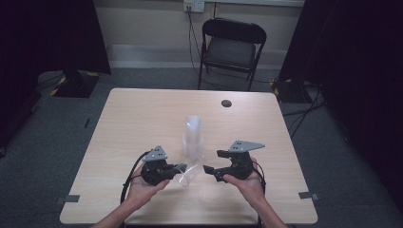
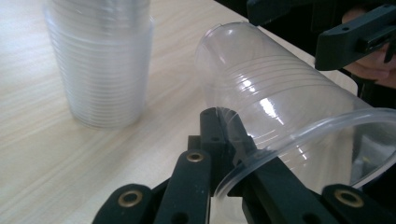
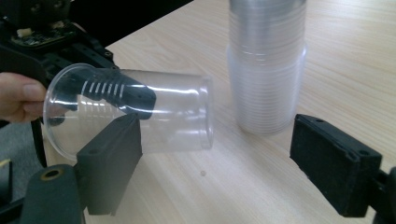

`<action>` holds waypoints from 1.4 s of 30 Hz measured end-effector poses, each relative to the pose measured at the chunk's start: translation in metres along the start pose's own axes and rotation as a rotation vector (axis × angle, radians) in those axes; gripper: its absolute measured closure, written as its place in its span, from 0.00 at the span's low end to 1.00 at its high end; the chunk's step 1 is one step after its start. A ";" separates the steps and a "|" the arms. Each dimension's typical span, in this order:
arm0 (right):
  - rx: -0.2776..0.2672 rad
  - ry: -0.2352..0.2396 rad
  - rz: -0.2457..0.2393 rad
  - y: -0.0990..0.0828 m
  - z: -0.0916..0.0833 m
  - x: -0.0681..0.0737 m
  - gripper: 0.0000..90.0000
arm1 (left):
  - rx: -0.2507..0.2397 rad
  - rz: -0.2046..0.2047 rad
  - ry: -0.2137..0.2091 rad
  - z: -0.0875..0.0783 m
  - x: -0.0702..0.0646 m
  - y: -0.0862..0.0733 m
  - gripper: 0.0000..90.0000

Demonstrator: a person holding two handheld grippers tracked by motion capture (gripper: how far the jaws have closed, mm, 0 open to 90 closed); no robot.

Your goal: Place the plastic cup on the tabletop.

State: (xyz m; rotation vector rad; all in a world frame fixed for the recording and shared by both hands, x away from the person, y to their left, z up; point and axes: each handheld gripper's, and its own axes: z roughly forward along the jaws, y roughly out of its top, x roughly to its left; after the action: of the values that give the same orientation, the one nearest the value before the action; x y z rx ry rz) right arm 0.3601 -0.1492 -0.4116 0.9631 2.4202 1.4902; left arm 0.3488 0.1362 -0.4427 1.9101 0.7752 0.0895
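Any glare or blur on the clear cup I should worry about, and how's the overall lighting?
High view: dim, and the held cup is nearly invisible against the table. Left gripper view: bright streaks on the cup, and the stack of cups is soft. Right gripper view: cup edges crisp.

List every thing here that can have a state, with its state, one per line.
single clear cup: on its side, off the table, pinched at its rim wall by the left gripper.
stack of clear cups: standing on the table, nested, untouched.
left gripper: shut on the cup's wall, one jaw inside.
right gripper: open, holding nothing.
folding chair: unfolded, nobody in it.
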 end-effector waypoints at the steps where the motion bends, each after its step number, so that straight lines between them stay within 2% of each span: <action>1: 0.000 0.000 0.000 0.000 0.000 0.000 0.18 | 0.007 -0.002 -0.002 0.001 0.000 0.000 1.00; 6: 0.014 0.021 -0.054 0.001 0.000 0.008 0.21 | 0.046 0.005 -0.036 0.004 0.001 -0.002 1.00; 8: 0.014 0.023 -0.060 0.001 0.000 0.009 0.21 | 0.051 0.009 -0.040 0.004 0.000 -0.002 1.00; 10: 0.024 0.047 -0.101 0.001 0.001 0.015 0.21 | 0.063 0.017 -0.046 0.006 -0.003 -0.003 1.00; 11: 0.024 0.047 -0.101 0.001 0.001 0.015 0.21 | 0.070 0.023 -0.049 0.006 -0.004 -0.003 1.00; 12: 0.031 0.063 -0.125 0.001 0.002 0.019 0.21 | 0.085 0.024 -0.063 0.008 -0.006 -0.003 1.00; 14: 0.028 0.069 -0.134 0.001 0.002 0.020 0.21 | 0.087 0.031 -0.069 0.009 -0.007 -0.004 1.00; 15: 0.035 0.088 -0.163 0.002 0.002 0.024 0.21 | 0.088 0.030 -0.077 0.010 -0.007 -0.004 1.00; 16: 0.035 0.088 -0.163 0.002 0.002 0.024 0.21 | 0.092 0.031 -0.083 0.010 -0.008 -0.004 1.00; 18: 0.045 0.115 -0.197 0.001 0.004 0.027 0.20 | 0.110 0.034 -0.102 0.012 -0.008 -0.005 1.00; 23: 0.076 0.145 -0.229 0.000 0.009 0.031 0.19 | 0.128 0.033 -0.111 0.014 -0.007 -0.006 1.00; 28: 0.121 0.147 -0.290 -0.002 0.015 0.039 0.16 | 0.129 0.032 -0.121 0.014 -0.007 -0.006 1.00; 29: 0.121 0.147 -0.290 -0.002 0.015 0.039 0.16 | 0.129 0.032 -0.121 0.014 -0.007 -0.006 1.00; 35: 0.157 0.150 -0.348 -0.003 0.018 0.046 0.15 | 0.122 0.001 -0.129 0.014 -0.006 -0.006 1.00; 42: 0.184 0.136 -0.410 -0.006 0.023 0.052 0.13 | 0.115 -0.066 -0.164 0.015 -0.001 -0.007 1.00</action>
State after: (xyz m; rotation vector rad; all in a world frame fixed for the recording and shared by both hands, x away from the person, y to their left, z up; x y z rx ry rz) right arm 0.3267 -0.1038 -0.4173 0.3610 2.6754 1.2396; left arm 0.3503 0.1253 -0.4549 1.9700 0.7441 -0.1539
